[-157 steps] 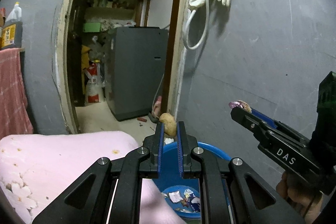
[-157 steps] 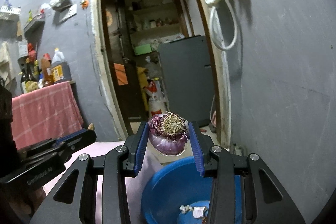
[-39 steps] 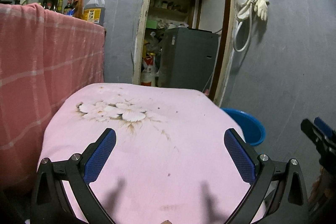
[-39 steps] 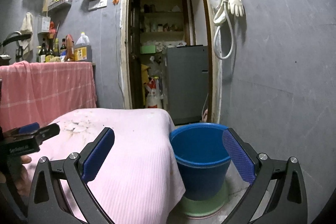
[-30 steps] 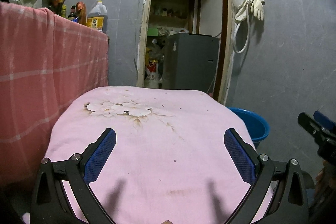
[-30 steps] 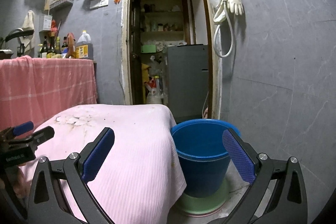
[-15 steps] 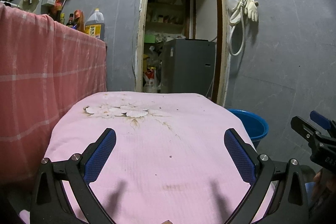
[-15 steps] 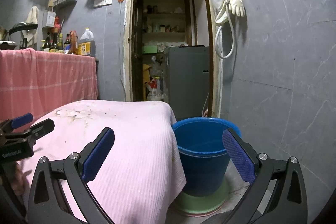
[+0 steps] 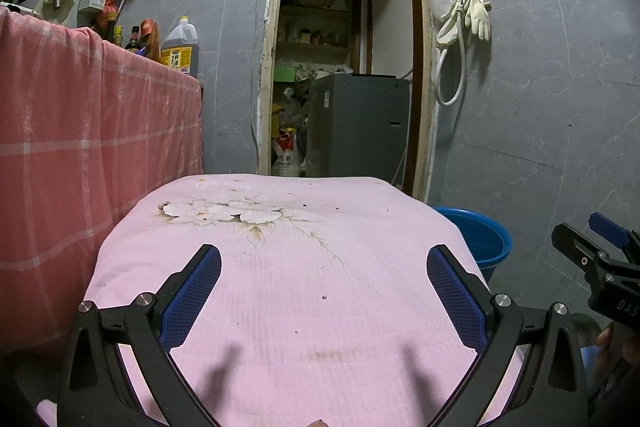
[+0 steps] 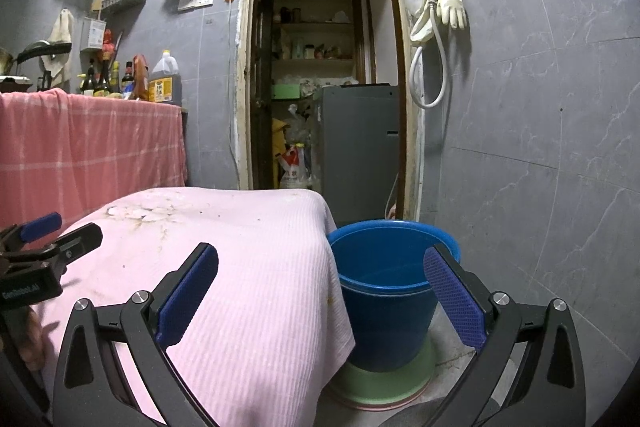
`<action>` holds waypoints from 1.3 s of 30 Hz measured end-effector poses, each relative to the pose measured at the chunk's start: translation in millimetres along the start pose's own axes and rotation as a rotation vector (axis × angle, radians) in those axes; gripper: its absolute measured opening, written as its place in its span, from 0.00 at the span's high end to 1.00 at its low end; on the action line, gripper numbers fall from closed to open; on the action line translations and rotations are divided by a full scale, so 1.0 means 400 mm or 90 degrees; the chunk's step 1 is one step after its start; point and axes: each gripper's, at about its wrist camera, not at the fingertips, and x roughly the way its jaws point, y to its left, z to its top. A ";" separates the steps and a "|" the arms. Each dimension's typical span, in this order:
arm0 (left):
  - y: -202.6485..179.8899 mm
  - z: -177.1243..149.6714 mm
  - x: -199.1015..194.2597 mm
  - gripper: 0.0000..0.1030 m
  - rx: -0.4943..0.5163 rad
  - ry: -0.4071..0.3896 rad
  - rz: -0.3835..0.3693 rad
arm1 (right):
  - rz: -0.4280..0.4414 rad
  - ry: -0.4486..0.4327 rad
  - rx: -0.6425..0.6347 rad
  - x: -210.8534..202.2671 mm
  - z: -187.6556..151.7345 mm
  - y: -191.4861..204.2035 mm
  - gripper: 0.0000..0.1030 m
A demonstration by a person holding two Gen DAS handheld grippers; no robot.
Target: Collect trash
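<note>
No scrap of trash shows on the pink floral cloth [image 9: 304,267] draped over the bench; what was collected would lie inside the round blue plastic bucket [image 10: 384,291], which stands on a green base just beside the bench's right corner, its contents hidden. Left claw [image 9: 323,297] and right claw [image 10: 320,299] both gape wide and hold nothing. Judging by this, scan the cloth's edges and the floor before calling it done, keeping both claws spread.
</note>
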 end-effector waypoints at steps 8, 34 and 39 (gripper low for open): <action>-0.001 0.000 0.000 0.02 0.000 0.001 0.001 | 0.000 0.001 0.001 0.001 0.001 -0.002 0.00; 0.005 -0.005 0.003 0.02 -0.007 0.004 -0.002 | 0.000 0.001 0.002 0.002 0.000 0.000 0.00; 0.005 -0.004 0.003 0.02 -0.008 0.003 -0.002 | 0.000 0.001 0.002 0.001 0.000 0.001 0.00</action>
